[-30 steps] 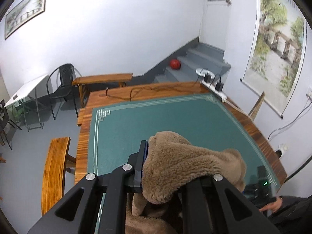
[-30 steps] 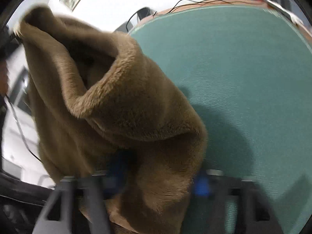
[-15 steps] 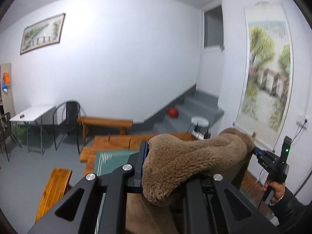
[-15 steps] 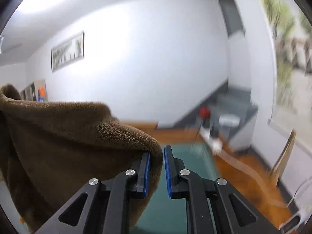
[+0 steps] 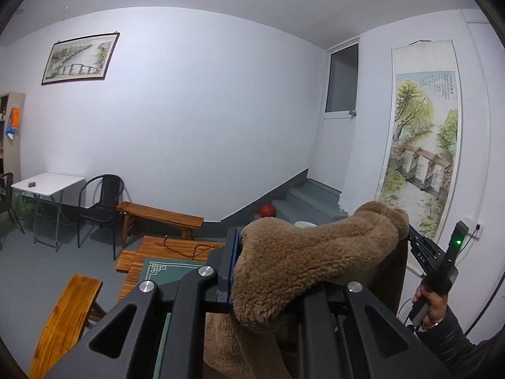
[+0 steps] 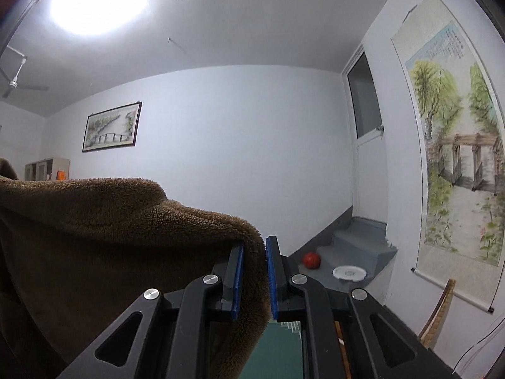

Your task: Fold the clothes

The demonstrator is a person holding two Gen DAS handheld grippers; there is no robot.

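Between the blue-padded fingers [image 6: 237, 279] of the right gripper [image 6: 253, 279], a corner of the brown fleece garment [image 6: 110, 237] is pinched, the fingers closed down to the cloth's thickness. From there the garment is stretched leftward and held aloft. At the left gripper [image 5: 271, 268], the same brown fleece [image 5: 315, 252] is draped over the fingers; only one blue pad [image 5: 233, 262] is seen, so the grip appears closed on the cloth, though the far finger is hidden. Below, a green-covered wooden worktop [image 5: 164, 268] is glimpsed. Farther off, a wooden bench [image 5: 159, 216], a red ball [image 6: 311, 259] on grey steps and a hanging landscape scroll [image 6: 457, 145] are seen.
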